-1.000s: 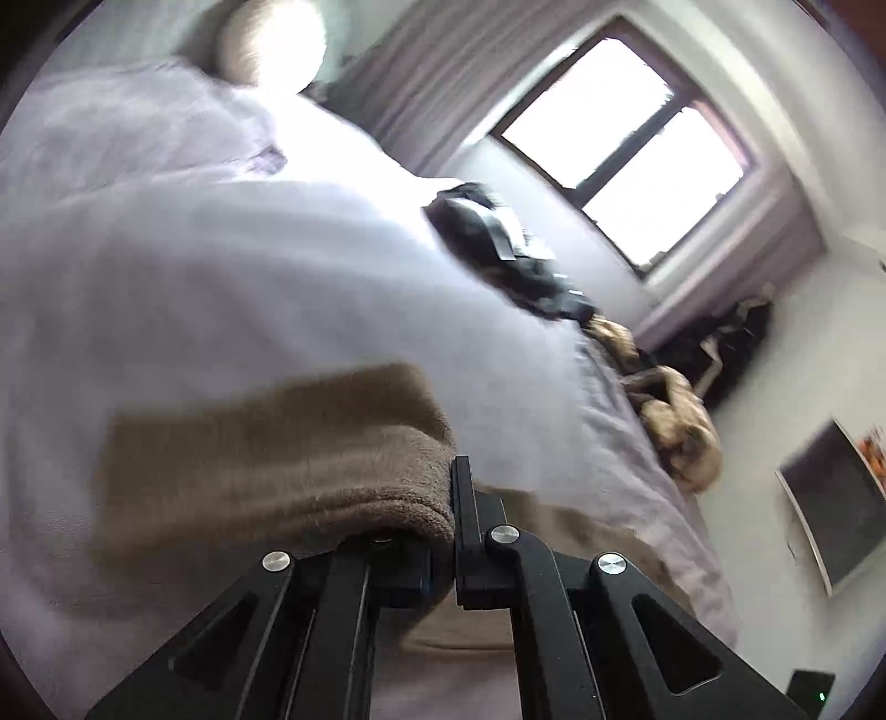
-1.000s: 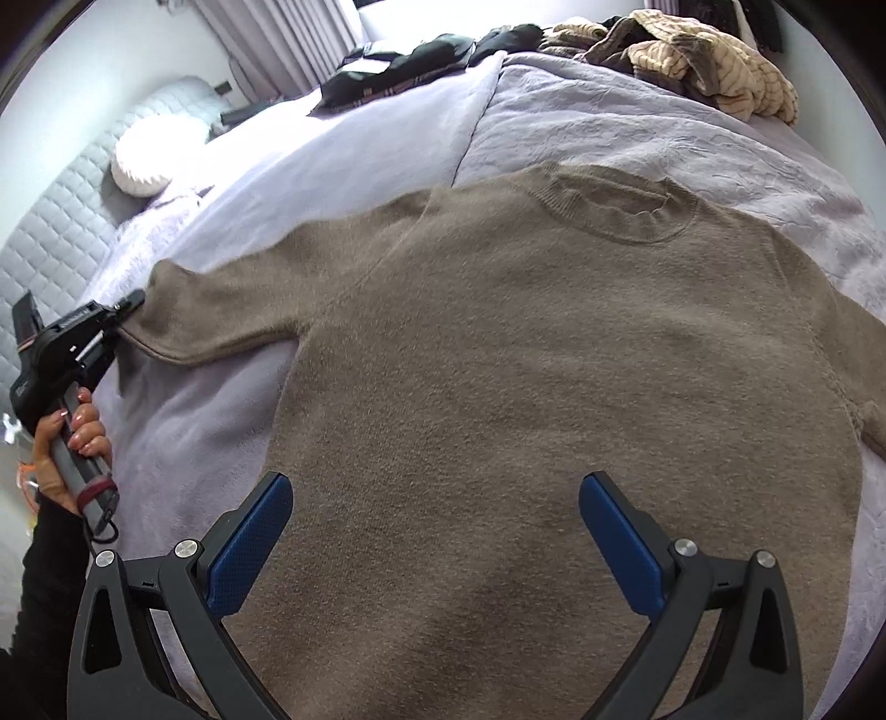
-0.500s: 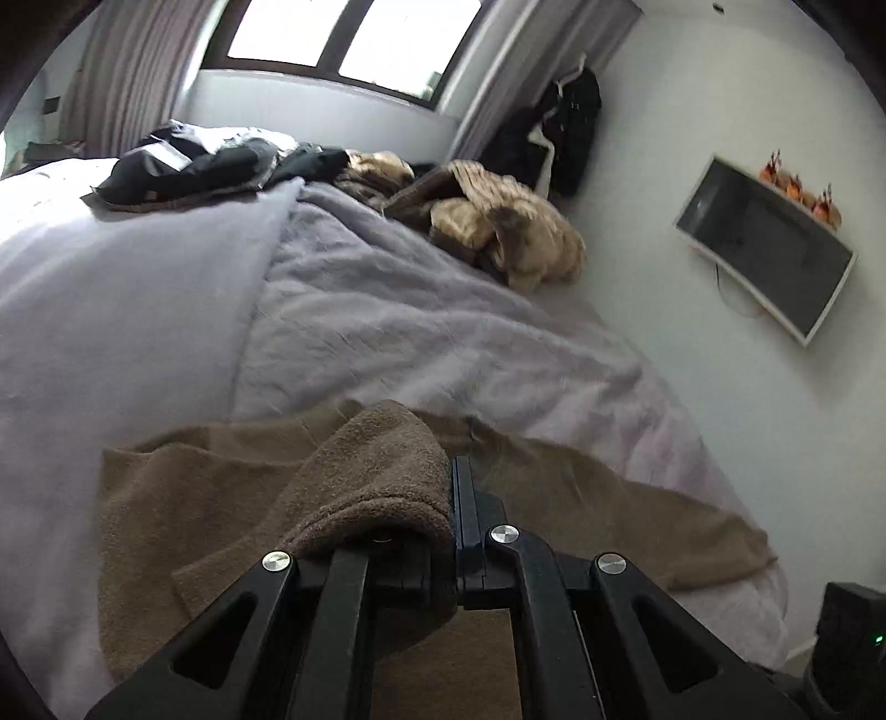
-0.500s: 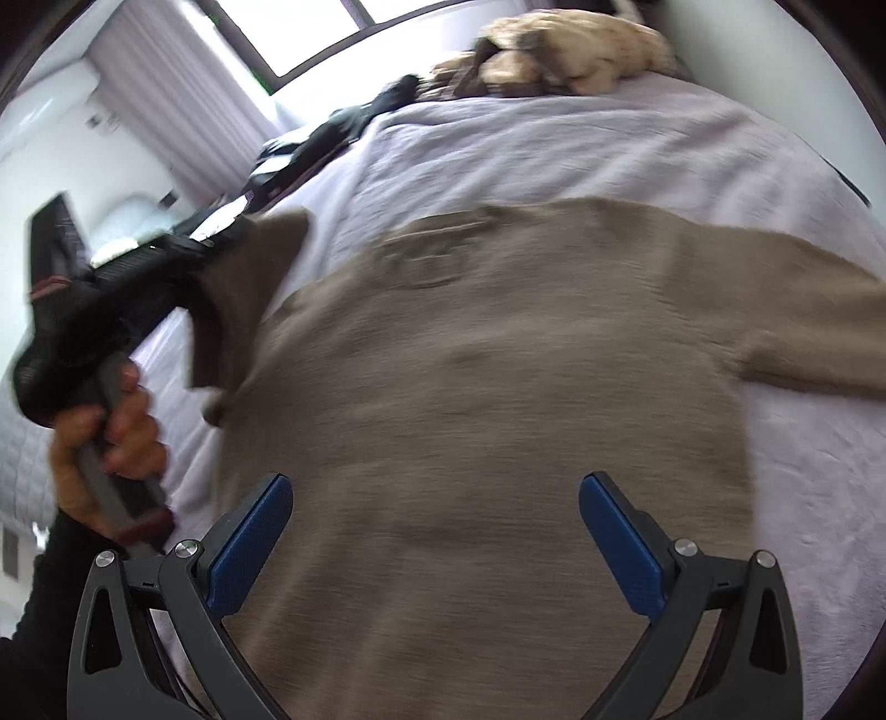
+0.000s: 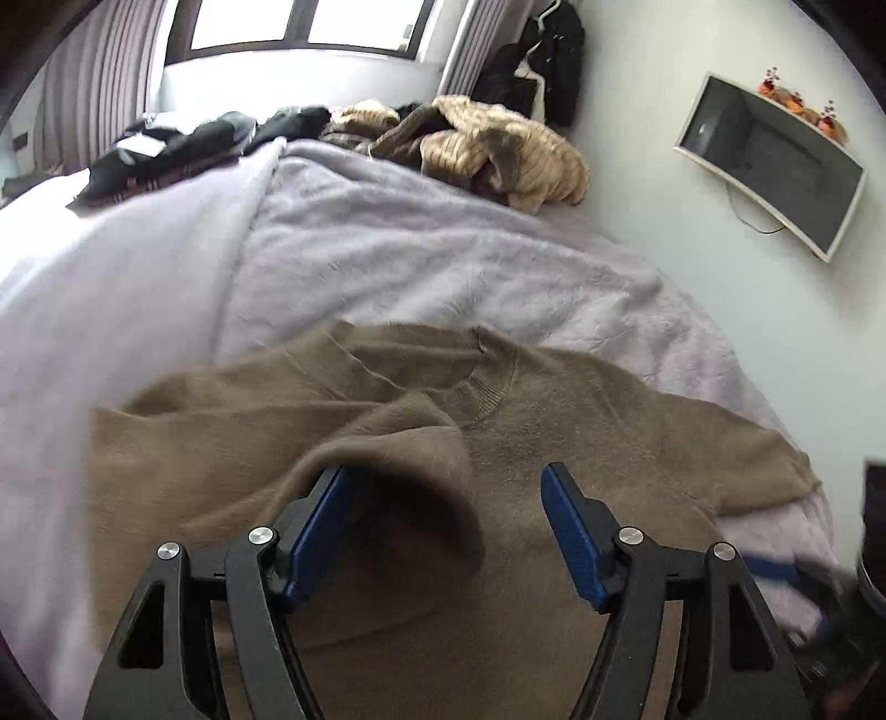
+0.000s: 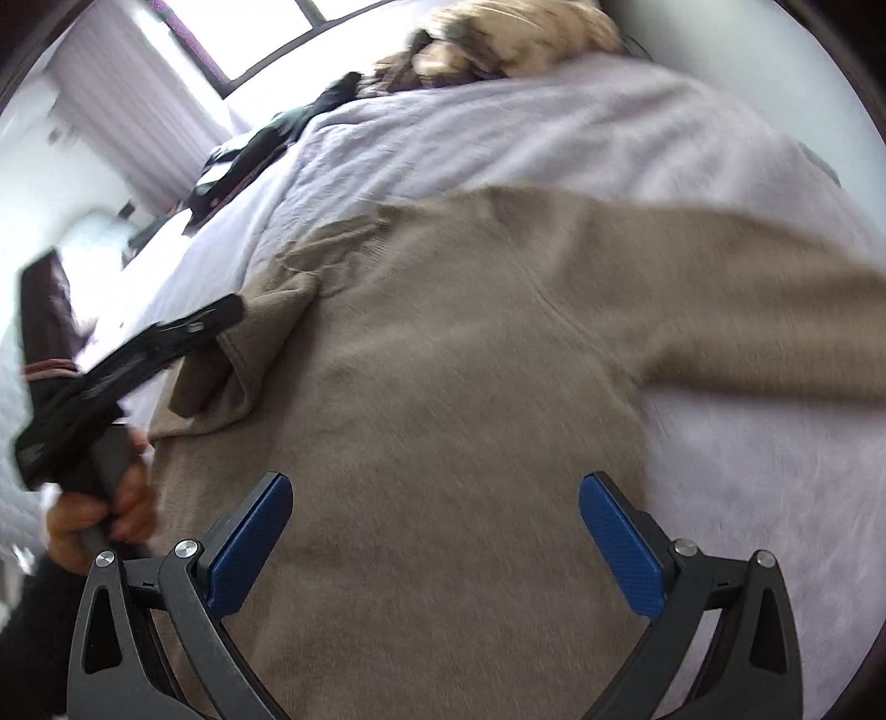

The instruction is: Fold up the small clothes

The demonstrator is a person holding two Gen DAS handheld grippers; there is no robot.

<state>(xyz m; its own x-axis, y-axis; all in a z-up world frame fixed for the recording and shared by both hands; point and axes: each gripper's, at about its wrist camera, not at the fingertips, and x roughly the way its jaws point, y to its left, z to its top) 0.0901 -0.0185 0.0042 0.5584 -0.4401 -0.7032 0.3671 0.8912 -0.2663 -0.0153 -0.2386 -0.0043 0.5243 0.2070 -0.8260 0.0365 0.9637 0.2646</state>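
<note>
Left wrist view: one brown knit sweater point(image 5: 554, 443) lies spread on the bed's pale lilac blanket point(image 5: 415, 266), neckline toward the window. One of its two sleeves, the folded-in sleeve point(image 5: 387, 443), lies over the chest; its cuff end drapes across the left gripper point(image 5: 443, 526)'s left blue pad, while the right pad stands clear of the cloth. The jaws are opening, with the sleeve loose between them and not pinched. The other sleeve point(image 5: 747, 459) stretches flat toward the right edge of the bed. At the far end of the bed there are two heaps of clothes: a dark pile point(image 5: 183, 149) on the left and a cream and brown knit pile point(image 5: 498, 149) on the right. One window point(image 5: 299, 27) sits between two curtains, one dark coat point(image 5: 537, 61) hangs on the wall, and one wall-mounted screen point(image 5: 775, 166) is at the right.

Right wrist view: the same single sweater point(image 6: 470, 415) fills the middle. The right gripper point(image 6: 437, 548) hovers over its lower body, both blue pads spread wide and gripping nothing. At the left, a person's hand point(image 6: 99, 509) holds the left gripper point(image 6: 221, 315), whose tips rest at the folded sleeve point(image 6: 255, 343). The two clothing heaps appear again, dark point(image 6: 260, 144) and cream point(image 6: 515, 39).
</note>
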